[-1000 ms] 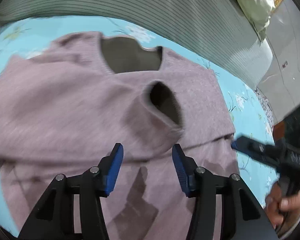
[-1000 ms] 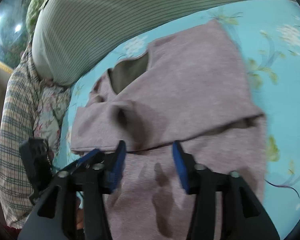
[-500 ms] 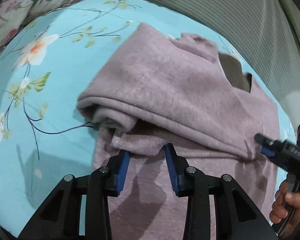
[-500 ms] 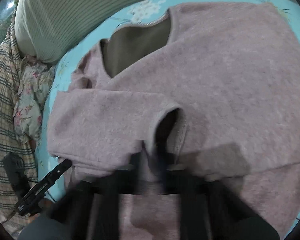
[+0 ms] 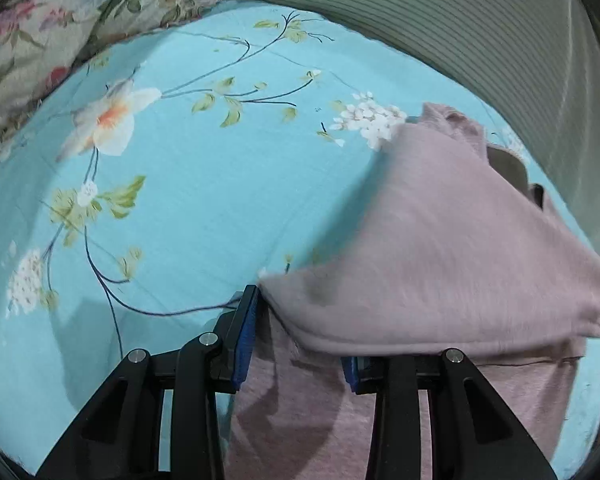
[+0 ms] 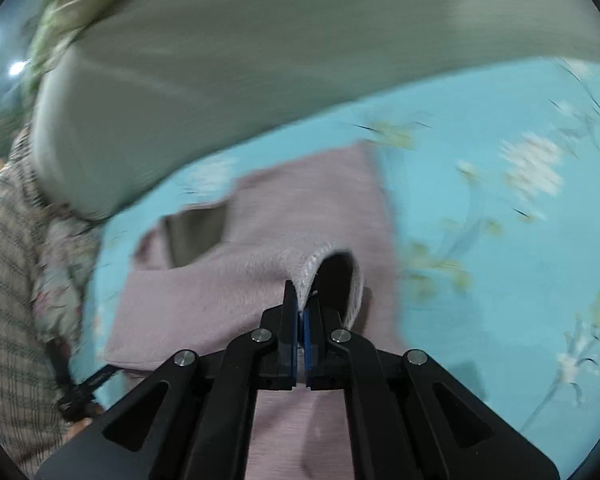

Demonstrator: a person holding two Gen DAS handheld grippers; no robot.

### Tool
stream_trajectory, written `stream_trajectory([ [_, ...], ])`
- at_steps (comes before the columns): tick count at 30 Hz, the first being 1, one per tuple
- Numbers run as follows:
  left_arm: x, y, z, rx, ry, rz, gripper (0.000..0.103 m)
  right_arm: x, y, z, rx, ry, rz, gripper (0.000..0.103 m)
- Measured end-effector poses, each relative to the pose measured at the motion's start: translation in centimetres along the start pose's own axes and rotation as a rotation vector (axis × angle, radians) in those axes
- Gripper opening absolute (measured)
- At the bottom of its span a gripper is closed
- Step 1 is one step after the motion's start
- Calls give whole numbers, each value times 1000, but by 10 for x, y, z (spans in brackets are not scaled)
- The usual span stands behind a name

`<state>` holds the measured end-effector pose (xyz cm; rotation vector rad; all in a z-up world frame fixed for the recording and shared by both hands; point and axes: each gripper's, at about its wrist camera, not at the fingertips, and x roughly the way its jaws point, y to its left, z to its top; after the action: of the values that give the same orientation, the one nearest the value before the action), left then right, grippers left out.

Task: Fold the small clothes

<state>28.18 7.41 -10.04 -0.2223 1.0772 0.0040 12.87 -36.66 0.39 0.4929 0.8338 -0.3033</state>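
Observation:
A small mauve knitted sweater (image 5: 452, 264) lies on the turquoise flowered bedsheet (image 5: 188, 184). In the left wrist view a folded sleeve of it drapes over my left gripper (image 5: 300, 344), whose jaws stand apart; the right fingertip is hidden under the cloth. In the right wrist view my right gripper (image 6: 301, 312) is shut on the sleeve cuff (image 6: 332, 272) and holds the cuff opening lifted above the sweater body (image 6: 204, 296). The grey neck lining (image 6: 198, 236) shows at the far left.
A grey-green striped bolster (image 5: 440, 20) runs along the far side of the bed. A floral pillow (image 5: 48, 36) lies at the far left. A plaid cloth (image 6: 8, 300) lies on the left in the right wrist view. The other gripper's dark tip (image 6: 82, 390) shows beside it.
My right gripper has closed on the sleeve cuff and lifted it. My left gripper has swung left toward the sweater's edge, and the sleeve fold now lies over it.

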Motion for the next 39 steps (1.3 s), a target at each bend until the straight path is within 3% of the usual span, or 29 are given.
stream_trajectory([
  [7,-4,9,2,-52,-36,58,39,14,-20,-10,-21,23,-67,3],
  [12,-6,10,-11,-44,-31,100,39,39,-18,-25,-47,160,-110,3],
  [16,-5,10,-12,-48,-28,79,40,19,-8,-24,-52,136,-160,8],
  [17,-6,11,-13,-46,-27,76,41,10,0,-23,-71,101,-173,12],
  [19,-6,15,-15,-51,-24,62,42,-5,18,-21,-120,38,-175,32],
  [20,-4,15,-15,-57,-23,56,43,-12,35,-18,-165,-4,-164,52],
  [21,-4,17,-15,-62,-23,48,43,-12,50,-16,-198,-30,-145,63],
  [23,-5,18,-16,-67,-23,42,44,-4,82,-12,-261,-30,-46,66],
  [27,-4,21,-17,-80,-26,26,45,70,162,3,-305,214,326,66],
  [29,-3,23,-16,-91,-24,16,45,114,196,10,-323,325,415,67],
  [32,-5,26,-16,-105,-25,-2,45,181,240,22,-372,447,415,69],
  [34,-6,27,-16,-112,-27,-13,46,214,261,23,-432,530,394,78],
  [37,-7,29,-18,-118,-33,-25,46,263,282,5,-517,724,319,80],
  [39,-9,30,-21,-128,-36,-27,46,288,290,-17,-522,888,335,81],
])
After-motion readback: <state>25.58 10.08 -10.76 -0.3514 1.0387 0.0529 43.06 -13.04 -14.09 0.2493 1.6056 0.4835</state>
